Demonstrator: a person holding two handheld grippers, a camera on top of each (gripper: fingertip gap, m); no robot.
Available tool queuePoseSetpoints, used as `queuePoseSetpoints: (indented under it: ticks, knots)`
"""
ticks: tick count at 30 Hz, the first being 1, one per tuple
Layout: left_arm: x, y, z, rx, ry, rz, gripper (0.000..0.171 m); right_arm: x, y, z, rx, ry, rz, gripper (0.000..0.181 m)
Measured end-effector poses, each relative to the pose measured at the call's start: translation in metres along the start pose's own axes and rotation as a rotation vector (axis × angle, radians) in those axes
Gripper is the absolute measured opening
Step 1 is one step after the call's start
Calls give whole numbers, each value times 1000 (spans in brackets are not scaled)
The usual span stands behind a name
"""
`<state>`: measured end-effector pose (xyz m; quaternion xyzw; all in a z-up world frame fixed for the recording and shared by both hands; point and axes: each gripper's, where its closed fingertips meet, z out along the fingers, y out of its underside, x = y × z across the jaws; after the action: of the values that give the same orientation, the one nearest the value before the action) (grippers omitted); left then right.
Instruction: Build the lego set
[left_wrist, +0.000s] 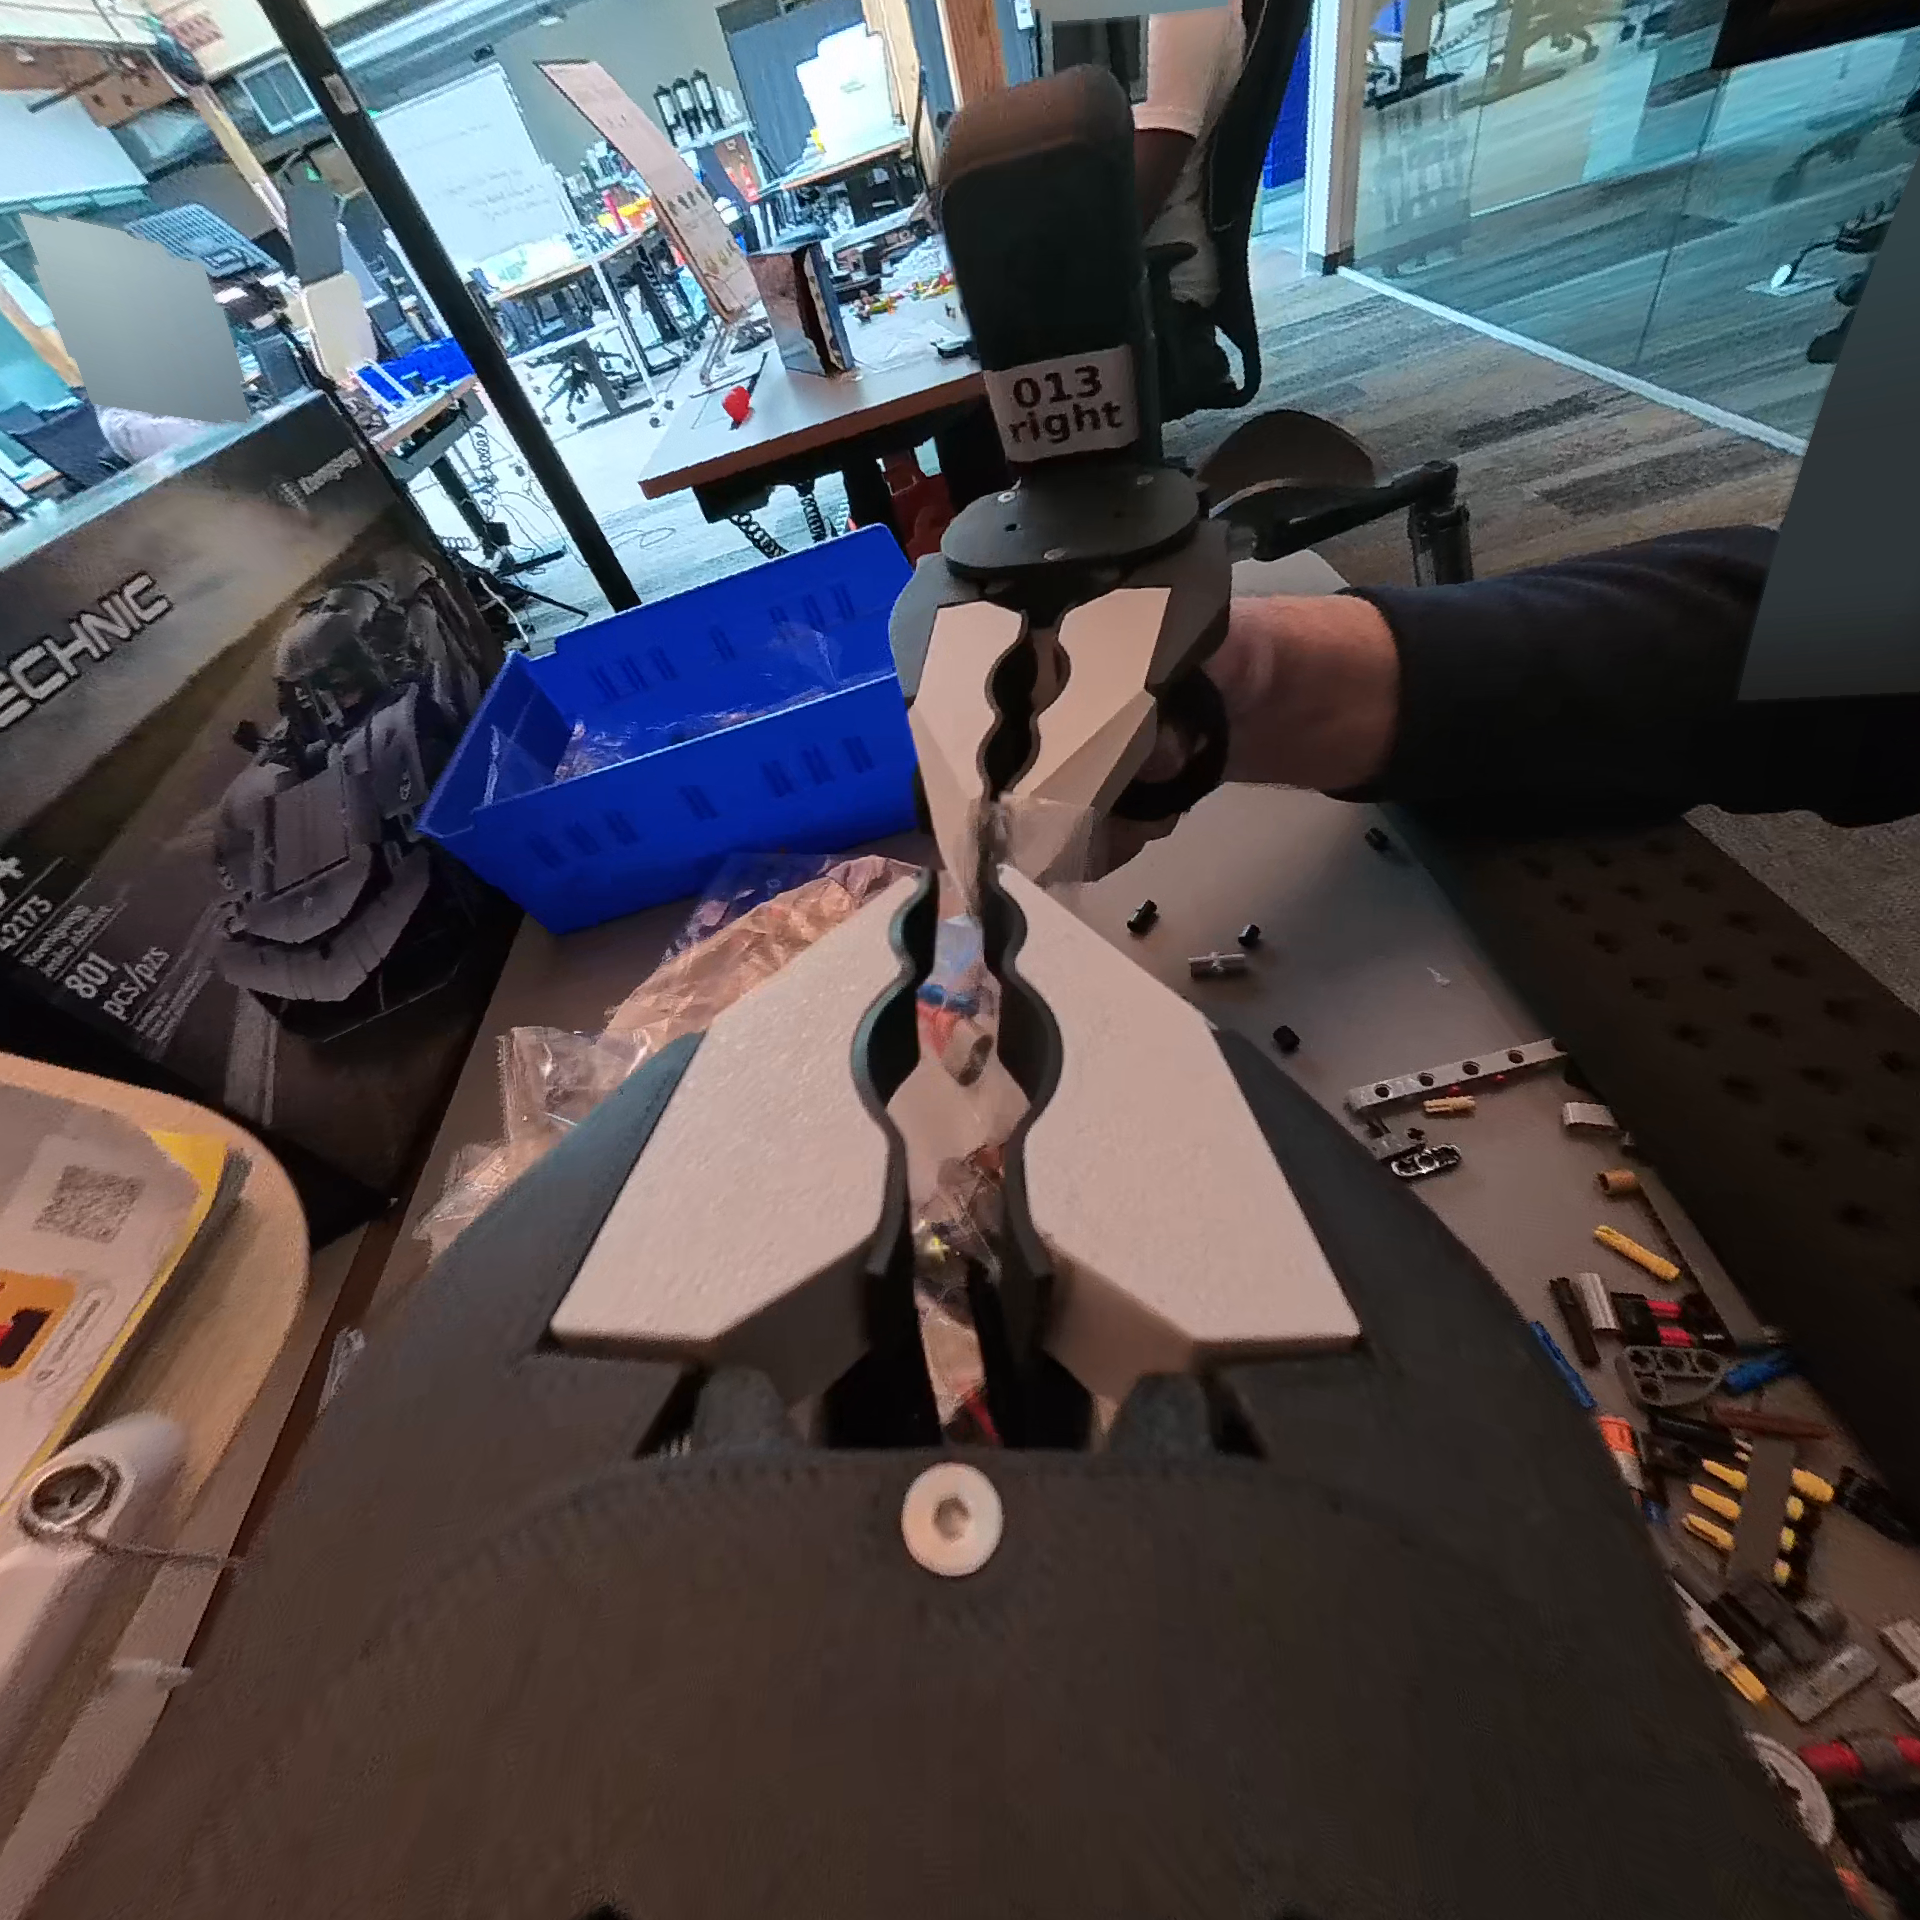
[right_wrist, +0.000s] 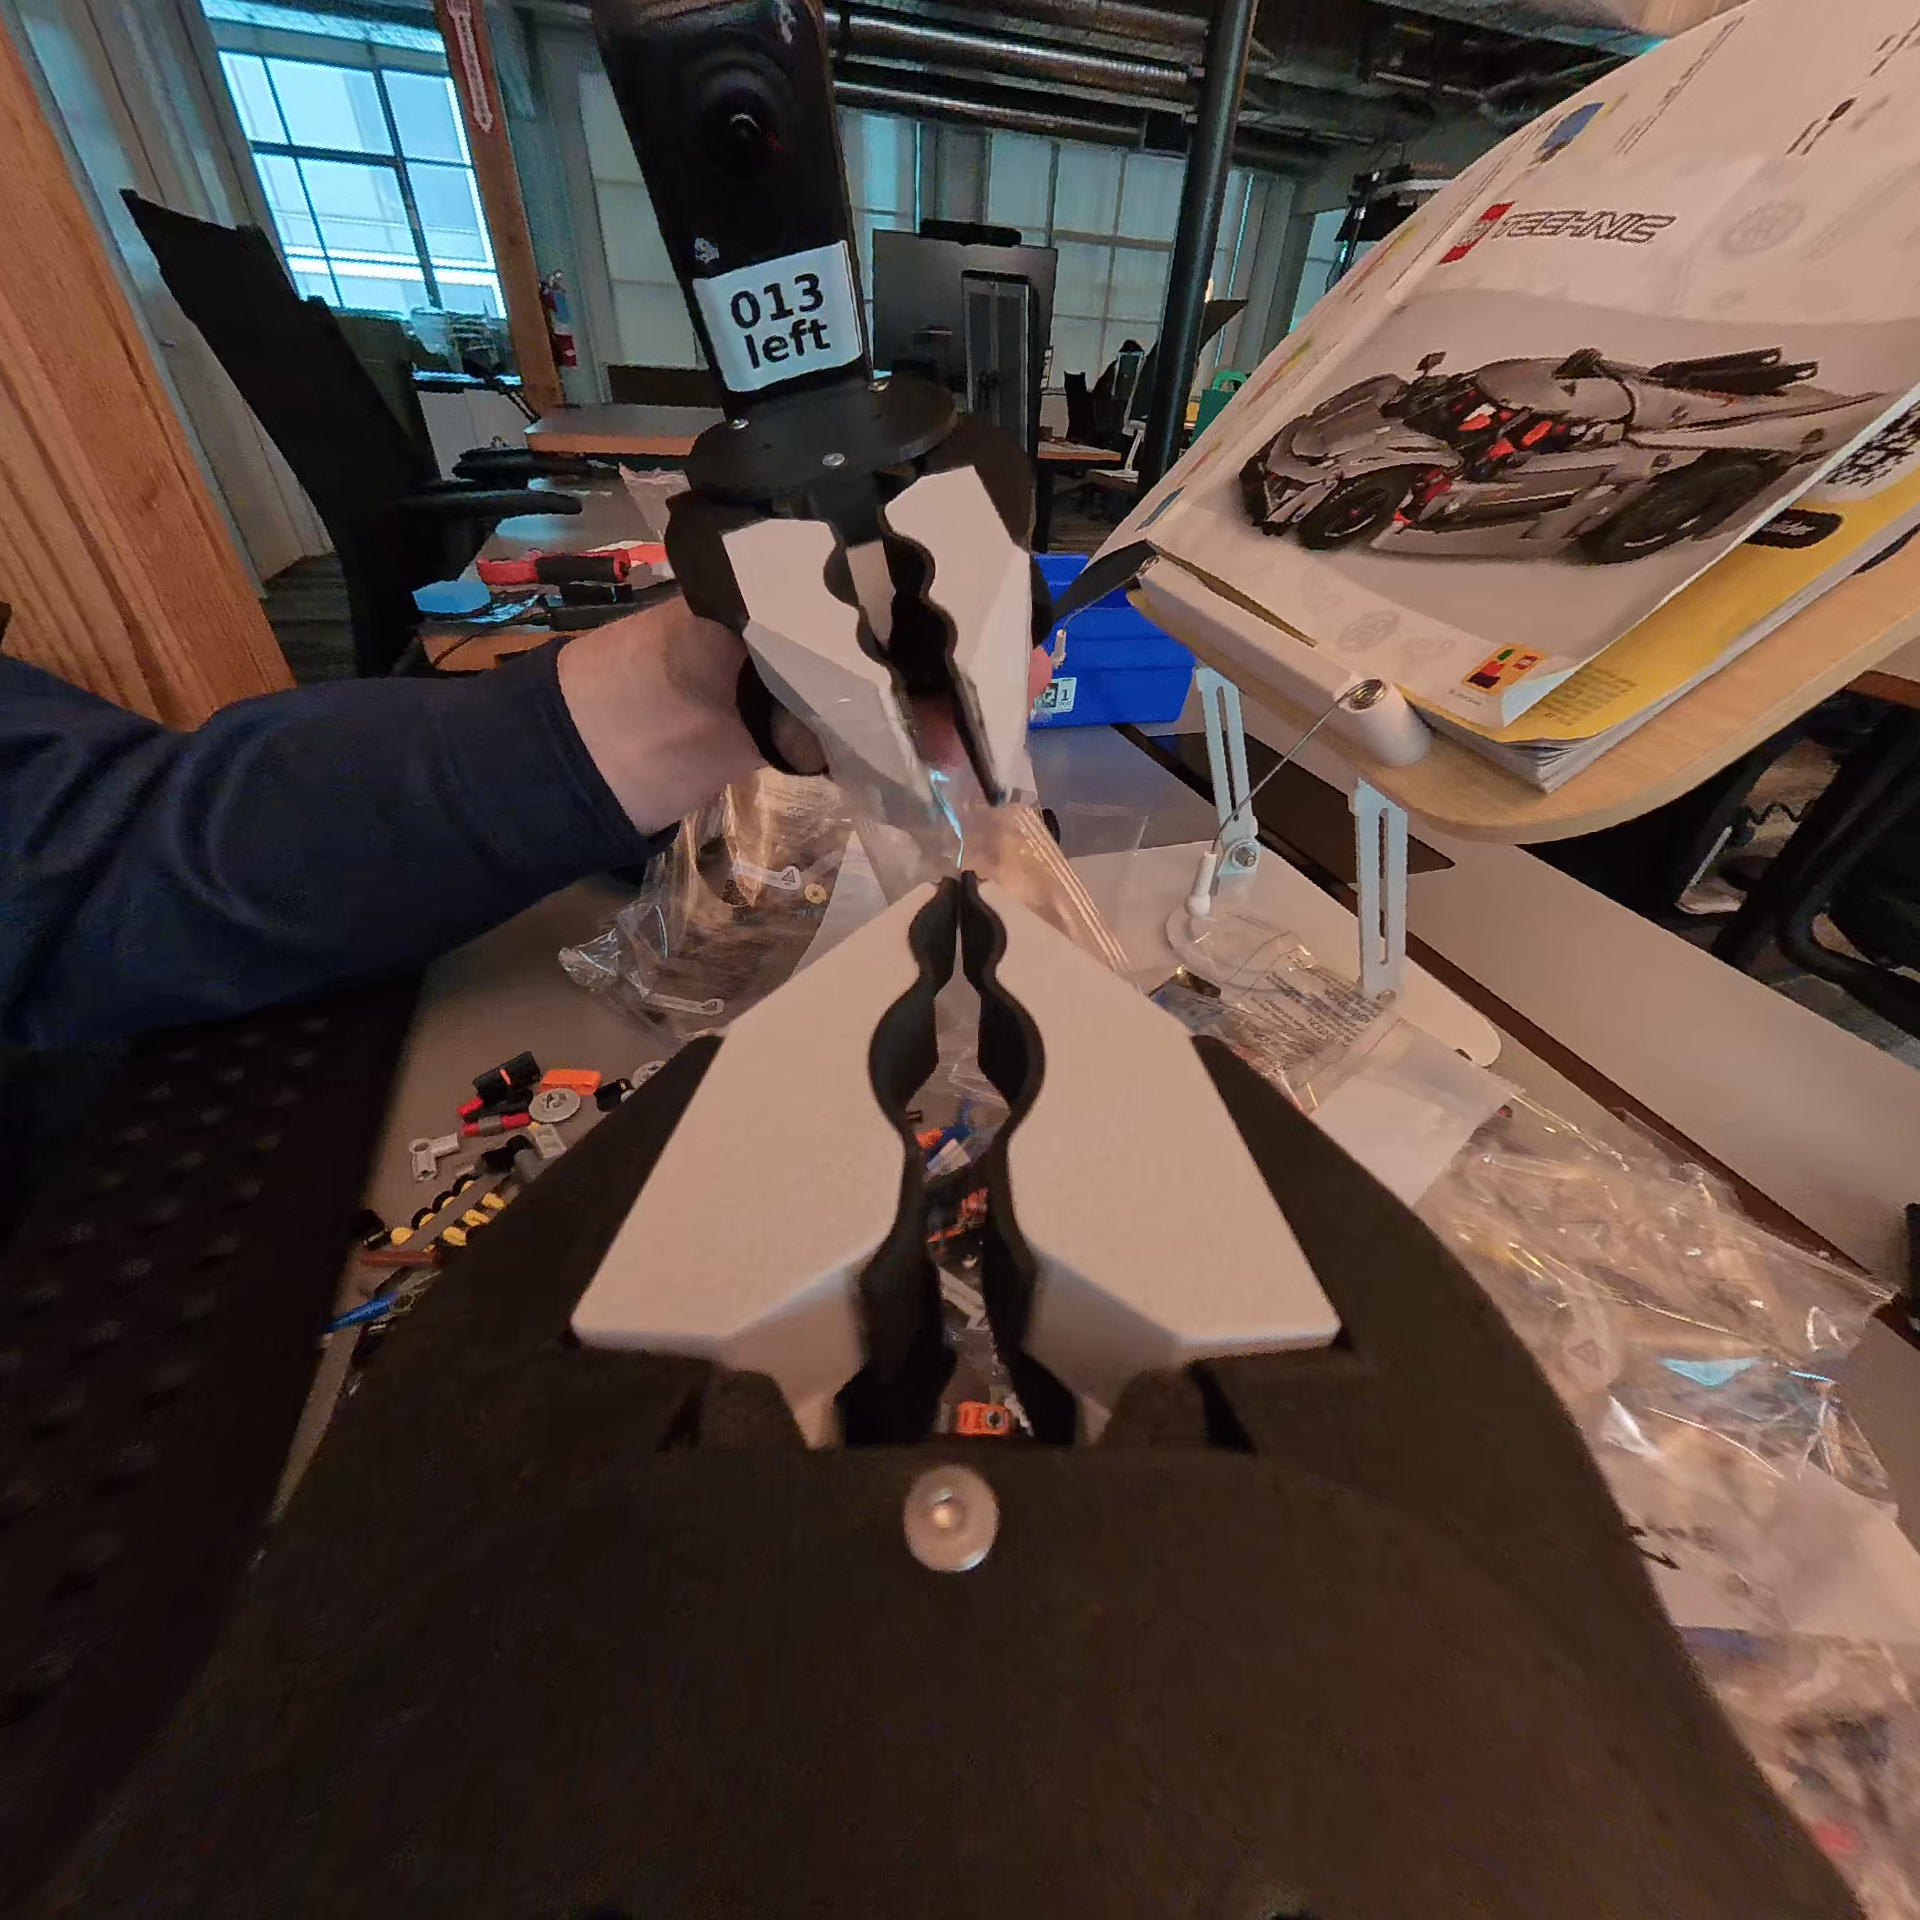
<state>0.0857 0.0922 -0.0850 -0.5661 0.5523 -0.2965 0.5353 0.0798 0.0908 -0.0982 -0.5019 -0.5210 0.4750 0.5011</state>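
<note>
I am trying to tear open a small clear bag of Lego pieces (left_wrist: 961, 1049). It hangs in the air between my two grippers, above the grey table (left_wrist: 1340, 914).

My left gripper (left_wrist: 961, 883) is squeezed shut on one side of the bag's top edge. My right gripper (right_wrist: 961, 883) is squeezed shut on the other side, tip to tip with the left one.

To do this well, I think I should keep both pinches tight and pull apart slowly. If I yank, the pieces may fly all over.

Now I count, left to right in the left view. One set box (left_wrist: 208, 727). One blue bin (left_wrist: 675, 727). Two grippers. One pile of loose pieces (left_wrist: 1683, 1413), too many to count. In the right view, one instruction book (right_wrist: 1538, 436) on its stand, and more clear bags (right_wrist: 1621, 1299); I cannot tell how many.
</note>
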Motion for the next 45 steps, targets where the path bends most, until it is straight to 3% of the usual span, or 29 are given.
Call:
queuePoseSetpoints:
  ticks: [30,45]
  knots:
    - [3,10,8,-70,2,39,0,1,4,2,-25,23,-37,0]
    - [4,15,8,-78,39,-50,7,5,-1,0,0,46,-47,0]
